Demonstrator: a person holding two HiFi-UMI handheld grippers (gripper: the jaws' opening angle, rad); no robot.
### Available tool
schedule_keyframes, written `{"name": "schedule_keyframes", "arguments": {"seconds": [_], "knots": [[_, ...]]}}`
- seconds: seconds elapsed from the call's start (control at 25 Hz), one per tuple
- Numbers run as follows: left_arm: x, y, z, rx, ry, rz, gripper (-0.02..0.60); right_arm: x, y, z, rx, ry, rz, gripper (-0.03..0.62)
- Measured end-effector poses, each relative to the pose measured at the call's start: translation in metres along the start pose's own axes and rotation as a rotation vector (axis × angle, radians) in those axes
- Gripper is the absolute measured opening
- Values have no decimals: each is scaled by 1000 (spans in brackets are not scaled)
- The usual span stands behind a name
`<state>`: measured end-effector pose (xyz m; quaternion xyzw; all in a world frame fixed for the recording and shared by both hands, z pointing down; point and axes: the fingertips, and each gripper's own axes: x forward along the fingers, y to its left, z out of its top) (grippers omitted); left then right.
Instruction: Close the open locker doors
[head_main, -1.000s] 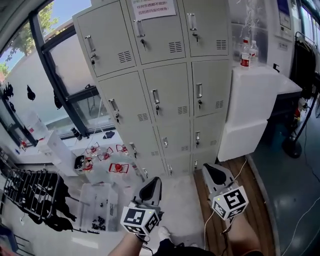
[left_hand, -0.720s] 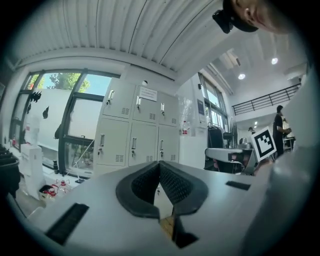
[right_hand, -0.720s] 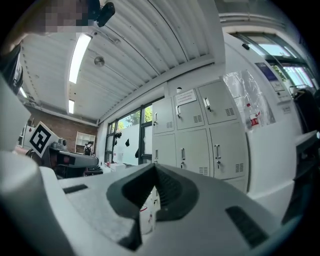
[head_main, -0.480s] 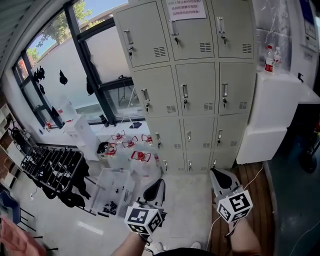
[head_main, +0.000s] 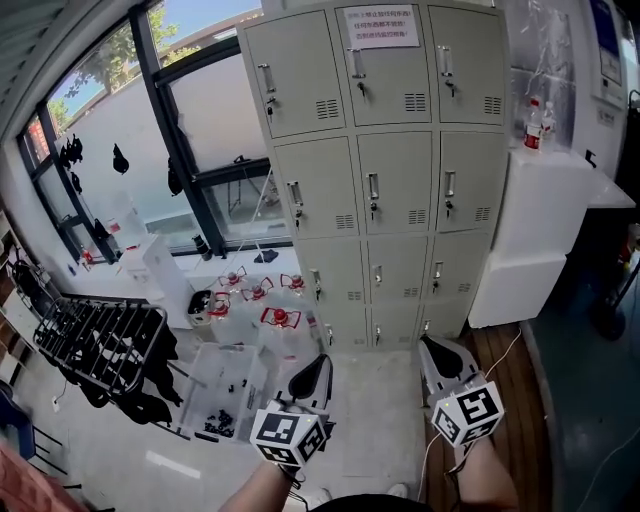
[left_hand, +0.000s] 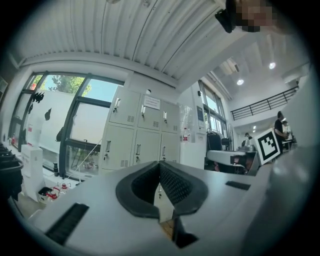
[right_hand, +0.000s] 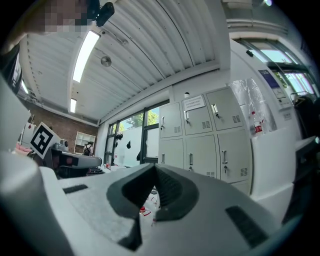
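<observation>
A beige bank of lockers (head_main: 385, 170) stands against the far wall, and every door I can see lies flush with its frame. The same lockers (left_hand: 142, 132) show small in the left gripper view, and the lockers (right_hand: 205, 135) fill the middle of the right gripper view. My left gripper (head_main: 316, 372) is low in the head view, shut and empty, well short of the lockers. Beside it my right gripper (head_main: 437, 352) is also shut with nothing in it, pointing level at the lockers' lower right.
A white cabinet (head_main: 535, 230) with two bottles (head_main: 536, 122) on top stands right of the lockers. Red-capped water jugs (head_main: 280, 318), a clear bin (head_main: 225, 392) and a black rack (head_main: 95, 345) sit on the floor at left, under a big window (head_main: 120, 150).
The view has drawn back from the lockers and swung left, so more of the window, rack and floor shows. Both grippers stay shut and low in the head view.
</observation>
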<state>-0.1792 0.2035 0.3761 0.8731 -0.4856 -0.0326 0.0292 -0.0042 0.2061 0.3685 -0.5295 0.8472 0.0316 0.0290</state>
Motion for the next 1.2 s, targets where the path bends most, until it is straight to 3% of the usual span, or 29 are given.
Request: {"name": "schedule_keyframes", "arguments": {"seconds": [0.64,1.2], "knots": [[6,6,1,-18,6,-101,3,-8,9,-3,-13,31,-94,2],[12,-4,1,-8,10,-102,3,-11,-1,-7,-6,33,-89,2]]}}
